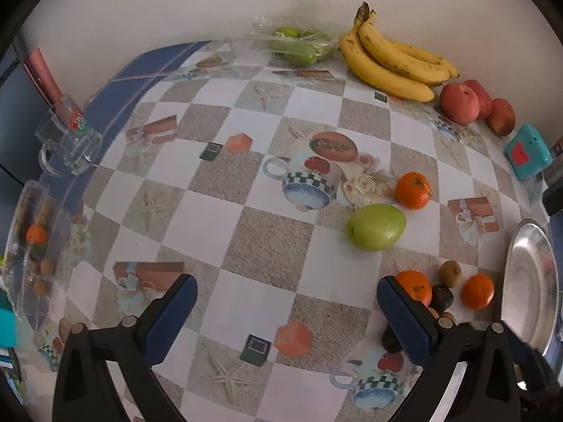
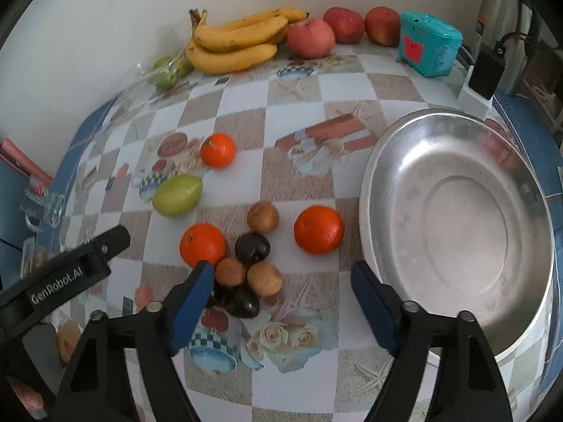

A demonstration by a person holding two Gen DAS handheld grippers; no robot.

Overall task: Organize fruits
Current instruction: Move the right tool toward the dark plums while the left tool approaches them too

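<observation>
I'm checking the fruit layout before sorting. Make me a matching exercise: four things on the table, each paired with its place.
Things:
1. bananas
2. metal bowl
3. green fruit
4. teal box

Places:
A. between two oranges
B. at the wall, beside the red apples
C. by the wall, next to a bag of green fruit
D. at the table's right, holding nothing

Pairs: 1-C, 2-D, 3-A, 4-B

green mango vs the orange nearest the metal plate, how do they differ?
Colour: the green mango is pale yellow-green; the orange nearest the metal plate is bright orange.
Shape: the mango is elongated, lying on its side; the orange is round.
Place: the orange sits just beside the plate's rim; the mango lies further from it, past the cluster of small fruits.
Shared: both rest on the checked tablecloth, outside the plate, untouched by either gripper.
</observation>
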